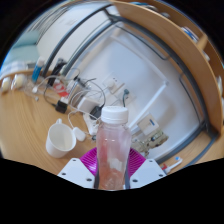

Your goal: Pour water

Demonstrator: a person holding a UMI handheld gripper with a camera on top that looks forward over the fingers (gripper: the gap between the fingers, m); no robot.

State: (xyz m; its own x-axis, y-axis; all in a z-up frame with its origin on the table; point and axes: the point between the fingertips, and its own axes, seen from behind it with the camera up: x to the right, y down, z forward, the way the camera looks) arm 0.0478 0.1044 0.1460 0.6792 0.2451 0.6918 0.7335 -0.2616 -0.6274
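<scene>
A clear plastic bottle (113,146) with a white cap stands upright between my gripper's (112,168) two fingers, whose pink pads (90,159) press on both of its sides. The bottle looks lifted above the wooden table (25,130). A white cup (61,138) with a handle sits on the table just ahead and to the left of the bottle, open side up.
A tangle of cables and small devices (75,92) lies beyond the cup. A white appliance with a dark frame (150,70) stands behind and to the right. A small box-like item (152,132) sits to the right of the bottle.
</scene>
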